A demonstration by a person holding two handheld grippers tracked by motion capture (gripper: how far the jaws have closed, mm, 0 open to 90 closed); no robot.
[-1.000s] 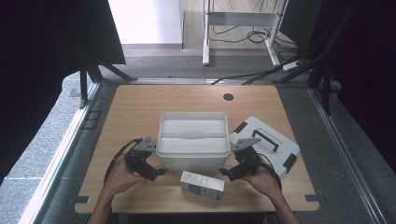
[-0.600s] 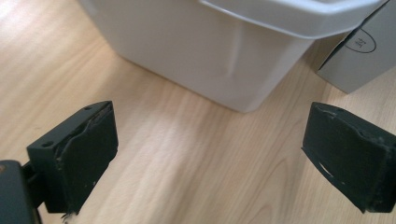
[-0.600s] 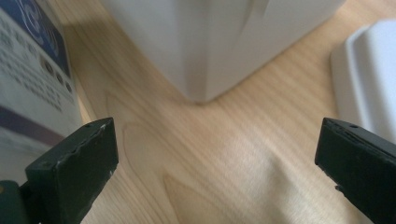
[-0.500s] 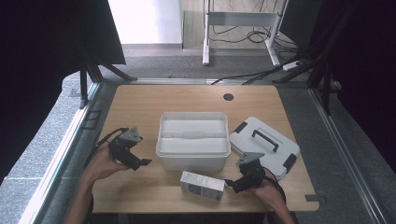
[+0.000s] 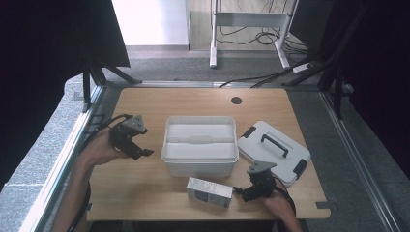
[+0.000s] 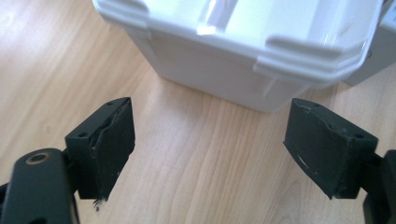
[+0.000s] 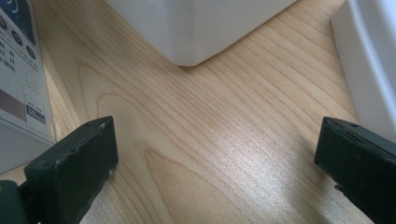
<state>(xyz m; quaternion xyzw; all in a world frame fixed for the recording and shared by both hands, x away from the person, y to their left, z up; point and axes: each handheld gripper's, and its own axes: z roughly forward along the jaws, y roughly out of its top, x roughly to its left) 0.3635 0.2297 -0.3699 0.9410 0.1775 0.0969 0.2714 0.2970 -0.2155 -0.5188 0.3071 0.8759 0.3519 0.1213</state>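
Note:
A white open bin (image 5: 200,166) stands mid-table, and its corner (image 6: 224,65) fills the top of the left gripper view. My left gripper (image 5: 140,151) hovers to the bin's left, apart from it. Its jaws have just been closing a little but still stand wide, with nothing but bare wood between them (image 6: 210,149). A small grey-and-white carton (image 5: 209,192) lies in front of the bin. My right gripper (image 5: 240,193) sits low, just right of the carton, open and empty (image 7: 219,158). The carton's end (image 7: 21,84) lies beside its left jaw.
The bin's white lid (image 5: 270,150), with a black handle, lies flat to the right of the bin; its edge (image 7: 369,60) shows at the right of the right gripper view. The table's front edge runs close behind the right hand. A cable hole (image 5: 236,100) sits at the back.
The left gripper has pulled away leftward from the bin's side and risen. The right gripper has dropped from the bin's right front corner toward the table's front, ending beside the carton.

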